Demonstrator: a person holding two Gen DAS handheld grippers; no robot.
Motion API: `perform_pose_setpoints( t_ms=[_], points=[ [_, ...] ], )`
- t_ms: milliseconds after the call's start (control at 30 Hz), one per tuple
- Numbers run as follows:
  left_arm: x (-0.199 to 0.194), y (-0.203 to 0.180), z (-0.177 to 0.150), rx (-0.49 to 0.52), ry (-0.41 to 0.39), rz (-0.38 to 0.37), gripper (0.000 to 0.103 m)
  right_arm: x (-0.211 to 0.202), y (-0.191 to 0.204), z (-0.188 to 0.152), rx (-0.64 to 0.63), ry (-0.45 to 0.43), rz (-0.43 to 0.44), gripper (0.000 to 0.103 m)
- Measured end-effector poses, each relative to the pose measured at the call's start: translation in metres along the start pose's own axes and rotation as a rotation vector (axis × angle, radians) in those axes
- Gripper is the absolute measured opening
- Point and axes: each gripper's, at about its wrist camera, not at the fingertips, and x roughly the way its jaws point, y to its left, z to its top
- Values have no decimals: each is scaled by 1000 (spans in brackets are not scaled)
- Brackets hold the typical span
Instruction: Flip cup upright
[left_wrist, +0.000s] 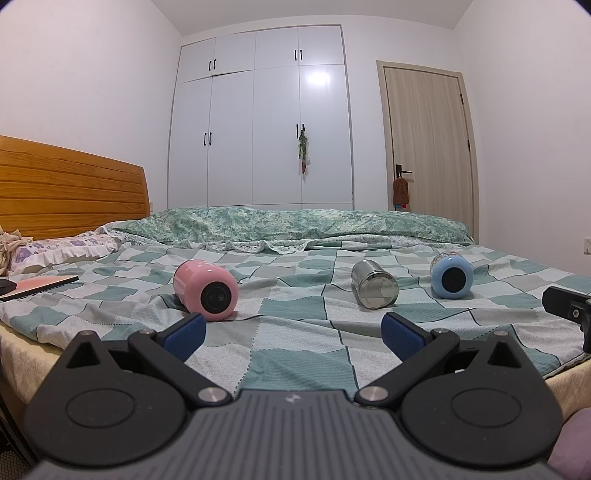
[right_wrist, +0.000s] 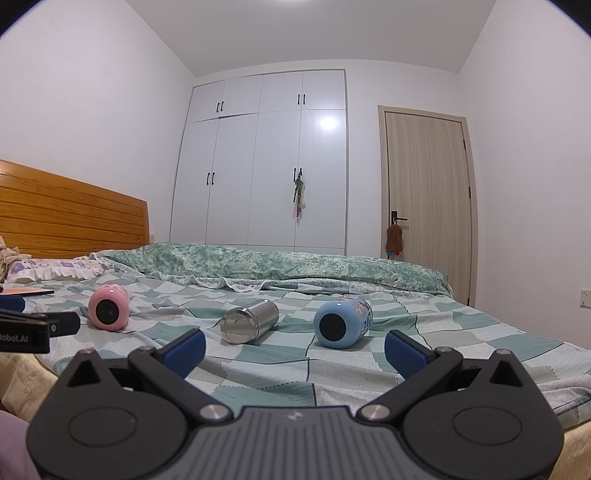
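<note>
Ahead of both grippers, 3 cups lie on their sides on the bed (left_wrist: 295, 332): pink cup (left_wrist: 205, 289), steel cup (left_wrist: 374, 283), blue cup (left_wrist: 451, 276). Left gripper (left_wrist: 293, 332) and right gripper (right_wrist: 295, 343) hang back with jaws spread and empty, probably ready to approach a cup.

I see even, soft indoor light; a ceiling glare spot on the wardrobe (left_wrist: 258, 118); edges bow, corners vignette; nearest housing blurs.

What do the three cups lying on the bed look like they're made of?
Silver cup: looks like polished stainless steel, with mirror reflections on wall and base.
Pink cup: smooth, glossy coating, probably painted metal or plastic; dark round base.
Blue cup: similar matte-to-satin coating with printed graphics; material underneath unclear.
</note>
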Motion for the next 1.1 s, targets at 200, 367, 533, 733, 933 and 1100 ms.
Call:
perform_pose_setpoints(
  t_ms=[200, 367, 533, 733, 933, 1100],
  points=[
    [0, 0, 0, -1, 0, 0, 103, 0, 0, -1, 1, -1, 0, 103],
    [0, 0, 0, -1, 0, 0, 103, 0, 0, 0, -1, -2, 1, 103],
    [0, 1, 0, 1, -2, 0, 103, -2, -1, 3, -2, -3, 3, 103],
    [2, -4, 0, -3, -3, 4, 103, -4, 0, 3, -4, 3, 20, 103],
    [3, 1, 3, -29, 7, -2, 103, 2, 10, 9, -26, 37, 57, 103],
    [7, 24, 14, -64, 16, 22, 103, 25, 29, 31, -19, 71, 151, 103]
  ],
)
